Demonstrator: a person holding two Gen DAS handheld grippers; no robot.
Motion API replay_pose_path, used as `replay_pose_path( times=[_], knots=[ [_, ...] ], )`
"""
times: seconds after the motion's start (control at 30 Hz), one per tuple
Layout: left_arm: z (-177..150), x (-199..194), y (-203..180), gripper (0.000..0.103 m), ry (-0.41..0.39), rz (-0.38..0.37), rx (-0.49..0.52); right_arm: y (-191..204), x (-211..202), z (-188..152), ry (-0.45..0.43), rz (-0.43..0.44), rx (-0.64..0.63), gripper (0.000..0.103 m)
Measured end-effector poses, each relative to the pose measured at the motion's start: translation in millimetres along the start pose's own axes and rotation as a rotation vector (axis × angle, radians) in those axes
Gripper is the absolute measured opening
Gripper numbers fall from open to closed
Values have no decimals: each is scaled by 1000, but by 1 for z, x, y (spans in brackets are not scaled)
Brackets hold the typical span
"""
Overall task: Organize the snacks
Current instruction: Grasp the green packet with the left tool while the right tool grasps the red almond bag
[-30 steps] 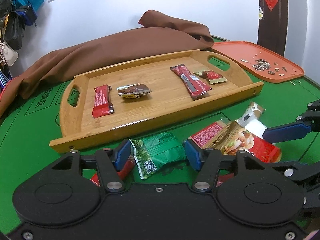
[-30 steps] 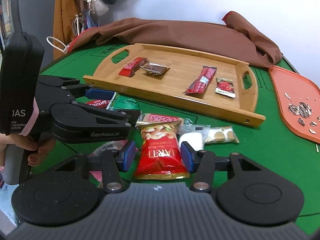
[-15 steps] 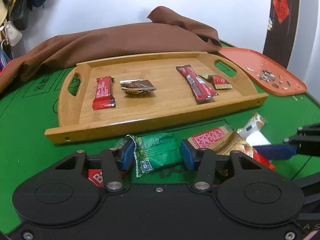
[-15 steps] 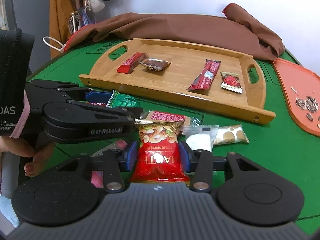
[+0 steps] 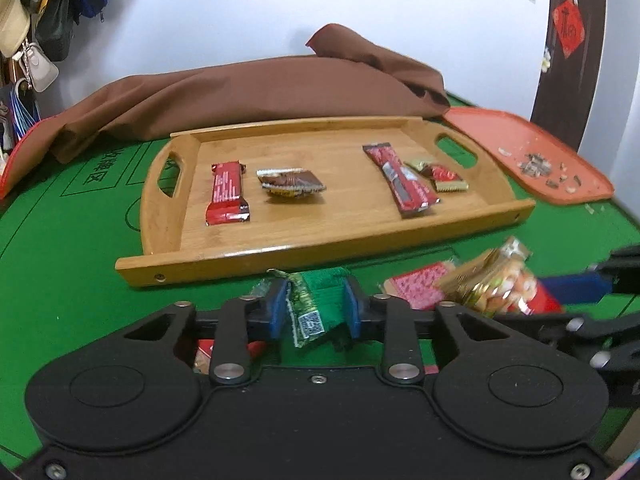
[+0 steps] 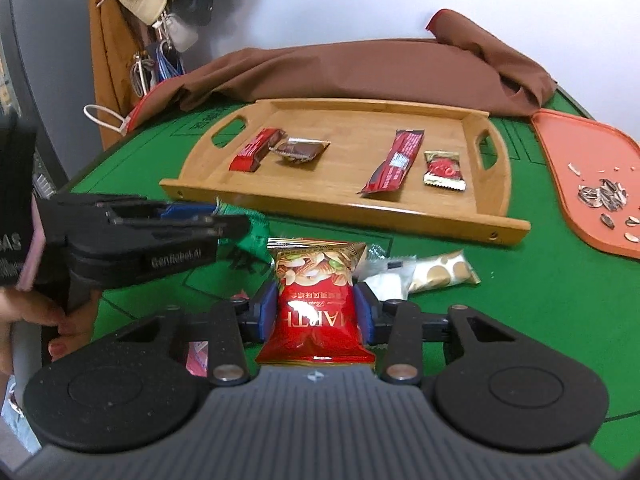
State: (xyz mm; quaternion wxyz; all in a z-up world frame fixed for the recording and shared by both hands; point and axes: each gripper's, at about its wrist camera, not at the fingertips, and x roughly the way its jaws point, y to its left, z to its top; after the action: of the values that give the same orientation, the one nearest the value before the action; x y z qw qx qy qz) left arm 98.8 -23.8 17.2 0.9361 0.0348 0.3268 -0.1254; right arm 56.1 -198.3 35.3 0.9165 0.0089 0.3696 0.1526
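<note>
Tongs on both sides have just been closing, each with a snack packet between its blue pads. The left tongs (image 5: 316, 307) now pinch the crumpled green foil packet (image 5: 316, 302), which buckles between the pads just in front of the near rim of the rectangular bamboo tray (image 5: 332, 254). The right tongs (image 6: 315, 314) press on the sides of the red nut packet with the almond picture (image 6: 316, 304), which lies on the green felt bench (image 6: 520, 300) beside a white sachet (image 6: 386, 284) and a gold-spotted biscuit sachet (image 6: 442, 274).

Compared with 1 second earlier, both gaps are narrower and both packets are gripped instead of merely straddled. Judged result: 2 grasps are secured together, and the next step is probably a lift and transfer over the tray rim.

The tray already holds 4 snacks: a red bar (image 5: 226, 194), a brown foil packet (image 5: 290, 182), a long dark-red bar (image 5: 402, 182) and a small red-and-gold sachet (image 5: 440, 176).
</note>
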Motion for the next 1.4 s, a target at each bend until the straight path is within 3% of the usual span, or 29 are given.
replay_pose_path(
  times=[0.2, 0.27, 0.33, 0.47, 0.6, 0.67, 0.77, 1.0, 1.07, 1.17, 1.23, 1.4],
  knots=[
    [-2, 11, -8, 49, 5, 15, 21, -8, -2, -1, -1, -20, 22, 46],
    [-3, 17, -9, 75, 13, 7, 18, -11, -4, -1, -3, -28, 28, 46],
    [-2, 22, -11, 72, 33, 21, 21, -14, -5, -2, -7, -37, 37, 46],
    [0, 21, -12, 48, 26, 31, 11, -22, -8, -1, -18, -55, 59, 46],
    [4, 12, -10, 39, 15, 19, -6, -29, -12, 0, -30, -69, 75, 46],
    [6, 6, -9, 27, 3, 21, -2, -31, -12, 2, -34, -72, 77, 46],
    [11, -1, -6, 22, -8, 8, -7, -35, -13, 6, -39, -74, 84, 46],
    [8, 1, -12, 24, -20, 31, 31, -40, -10, 14, -46, -75, 103, 46],
    [6, 5, -16, 39, -7, 32, 45, -40, -9, 13, -42, -75, 102, 46],
    [2, 16, -18, 45, 12, 32, 46, -38, -7, 11, -32, -73, 100, 46],
    [3, 18, -17, 44, 11, 34, 35, -38, -6, 11, -27, -72, 97, 46],
    [7, 10, -16, 29, 4, 42, 31, -38, -5, 10, -18, -80, 91, 46]
  ],
)
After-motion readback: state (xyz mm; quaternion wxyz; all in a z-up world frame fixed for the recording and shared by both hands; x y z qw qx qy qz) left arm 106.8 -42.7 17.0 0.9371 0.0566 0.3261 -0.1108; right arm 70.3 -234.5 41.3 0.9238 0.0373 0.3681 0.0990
